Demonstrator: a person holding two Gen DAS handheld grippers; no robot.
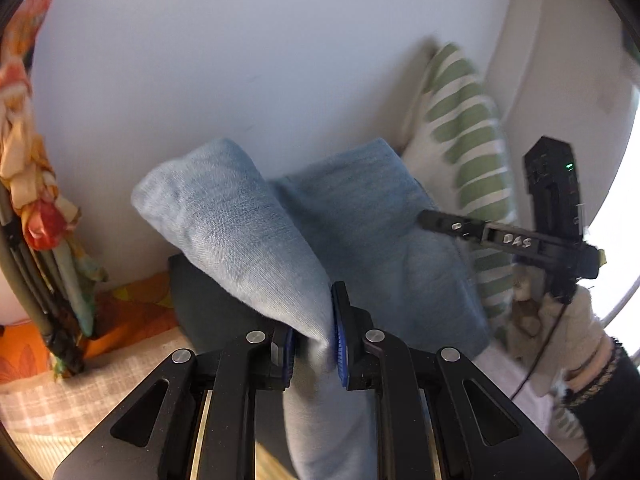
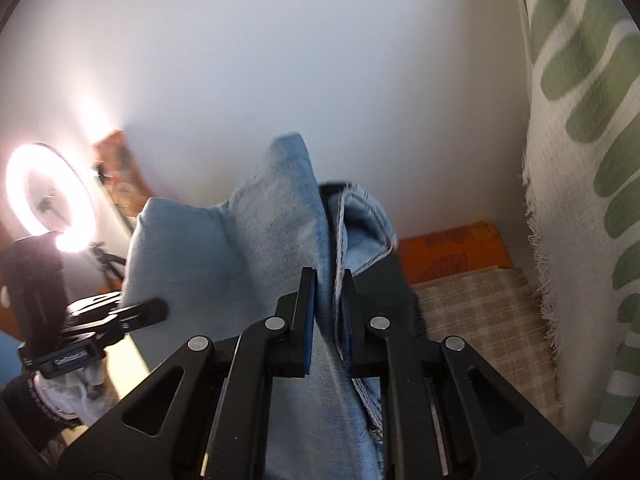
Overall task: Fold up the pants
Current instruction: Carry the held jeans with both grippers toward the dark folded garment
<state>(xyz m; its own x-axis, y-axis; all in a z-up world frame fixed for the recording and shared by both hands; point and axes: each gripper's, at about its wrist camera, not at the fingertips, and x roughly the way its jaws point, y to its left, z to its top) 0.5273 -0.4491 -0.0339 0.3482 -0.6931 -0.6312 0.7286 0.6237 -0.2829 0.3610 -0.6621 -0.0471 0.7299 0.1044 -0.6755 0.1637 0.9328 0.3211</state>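
Left hand-held gripper point(image 1: 314, 344): pads clamped on fold of light-blue denim pants point(image 1: 248, 232), raised before white wall point(image 1: 240, 60). Right hand-held gripper point(image 2: 329, 312): pads pinching seamed pants edge. Cloth below both grips cut off by frame. Supporting surface mostly hidden by the pants; checked fabric point(image 2: 480, 304) partly visible. Green-striped blanket point(image 2: 580, 120) blurred. Ring light point(image 2: 52, 200) glare washes out surroundings.

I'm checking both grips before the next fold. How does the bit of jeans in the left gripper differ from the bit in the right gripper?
The left gripper pinches a plain, smooth fold of the jeans with no seam showing; the right gripper pinches a part with a stitched, frayed hem beside it. The left bunch bulges wide above the fingers; the right one rises in a narrower ridge. Both are shut on the same light blue denim, held up off the surface.
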